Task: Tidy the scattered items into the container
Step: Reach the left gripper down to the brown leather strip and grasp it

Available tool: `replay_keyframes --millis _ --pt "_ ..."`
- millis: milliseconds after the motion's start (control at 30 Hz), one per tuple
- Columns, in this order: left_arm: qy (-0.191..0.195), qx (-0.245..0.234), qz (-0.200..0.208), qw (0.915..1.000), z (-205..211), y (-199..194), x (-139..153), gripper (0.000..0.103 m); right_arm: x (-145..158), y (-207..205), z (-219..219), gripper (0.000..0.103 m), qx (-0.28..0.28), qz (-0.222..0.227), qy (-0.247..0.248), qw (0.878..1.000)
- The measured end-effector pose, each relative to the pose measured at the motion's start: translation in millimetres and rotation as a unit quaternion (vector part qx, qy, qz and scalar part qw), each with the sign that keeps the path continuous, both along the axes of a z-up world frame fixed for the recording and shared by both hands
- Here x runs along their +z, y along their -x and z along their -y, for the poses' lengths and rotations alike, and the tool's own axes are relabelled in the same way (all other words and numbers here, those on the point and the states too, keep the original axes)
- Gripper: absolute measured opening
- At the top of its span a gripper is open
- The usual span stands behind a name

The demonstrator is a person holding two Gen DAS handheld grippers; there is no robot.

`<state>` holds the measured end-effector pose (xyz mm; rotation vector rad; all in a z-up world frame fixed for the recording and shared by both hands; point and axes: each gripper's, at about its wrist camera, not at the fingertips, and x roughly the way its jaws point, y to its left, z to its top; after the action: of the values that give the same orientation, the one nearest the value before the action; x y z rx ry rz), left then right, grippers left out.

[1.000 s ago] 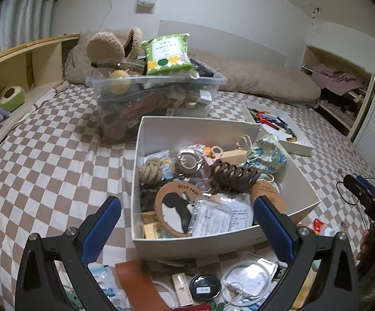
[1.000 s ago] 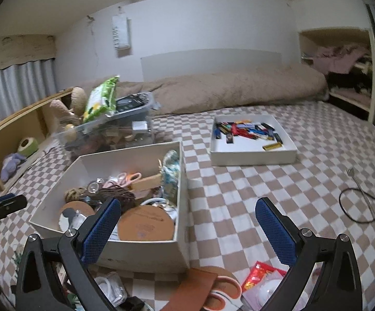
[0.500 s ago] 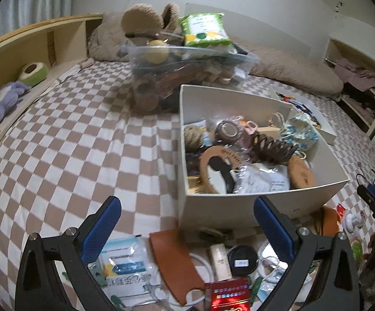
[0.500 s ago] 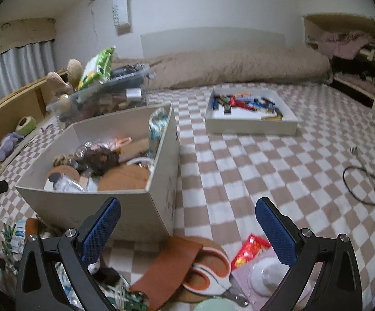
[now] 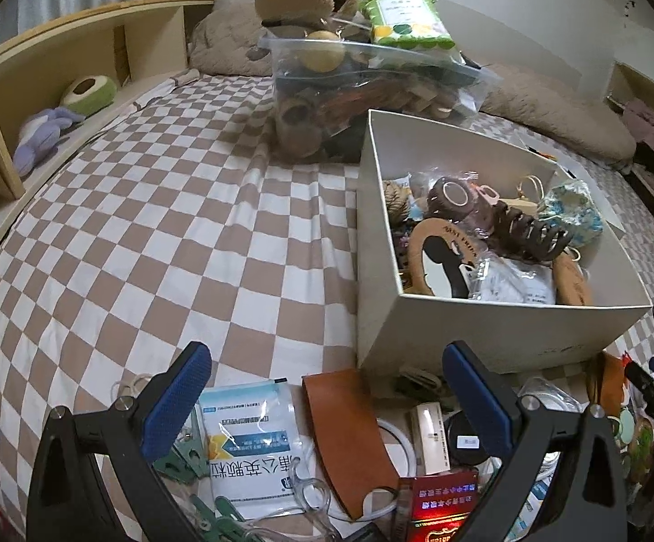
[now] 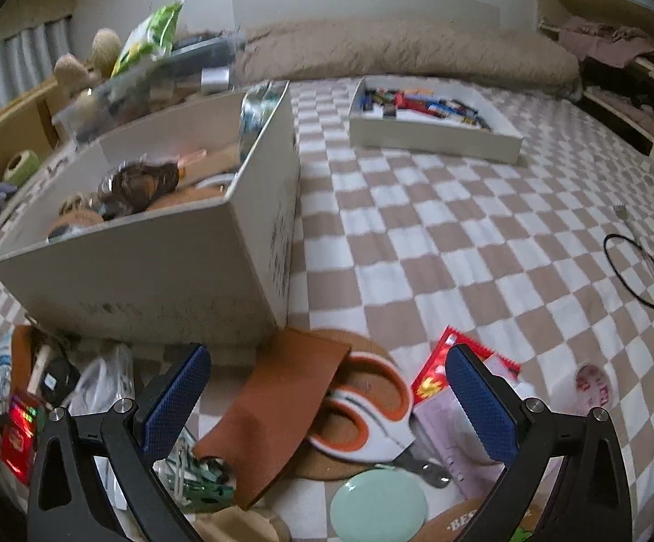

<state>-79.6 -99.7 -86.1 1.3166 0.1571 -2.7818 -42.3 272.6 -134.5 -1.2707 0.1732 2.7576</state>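
On the checkered bed [image 5: 155, 207], both grippers hover over a clutter of small items beside the white box [image 5: 498, 329].

The left gripper [image 5: 327, 406] has its fingers spread wide and empty above a white packet [image 5: 250, 447] and a brown leather piece [image 5: 349, 433]. The right gripper [image 6: 327, 402] is equally wide and empty over orange-handled scissors [image 6: 363, 411], a red wrapper [image 6: 440, 370] and what may be a mint-green lid [image 6: 379, 508]. The box, already holding a hair claw [image 5: 530, 230], stands just behind the clutter.
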Motion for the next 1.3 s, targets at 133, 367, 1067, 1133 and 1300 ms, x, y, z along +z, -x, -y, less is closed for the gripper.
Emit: replay_keyframes --millis 133,367,1067,1133,1300 --pt "-0.031 -0.001 0.024 0.9992 7 4 -8 0.103 -8 2 9 0.103 0.013 0.016 -0.025 0.999" --pt "-0.022 0.019 0.07 0.9971 12 10 -26 0.103 -20 8 23 0.103 0.021 0.04 -0.059 0.997" --pt "-0.003 -0.018 0.143 0.9896 -11 19 -62 0.102 -25 7 30 0.097 0.034 0.087 -0.077 0.993" --pt "0.012 -0.021 0.149 0.9886 -15 22 -67 0.102 -26 6 30 0.079 0.038 0.091 -0.074 0.992" --pt "0.015 -0.018 0.153 0.9879 -15 28 -73 0.101 -21 6 33 0.054 0.055 0.082 -0.062 0.993"
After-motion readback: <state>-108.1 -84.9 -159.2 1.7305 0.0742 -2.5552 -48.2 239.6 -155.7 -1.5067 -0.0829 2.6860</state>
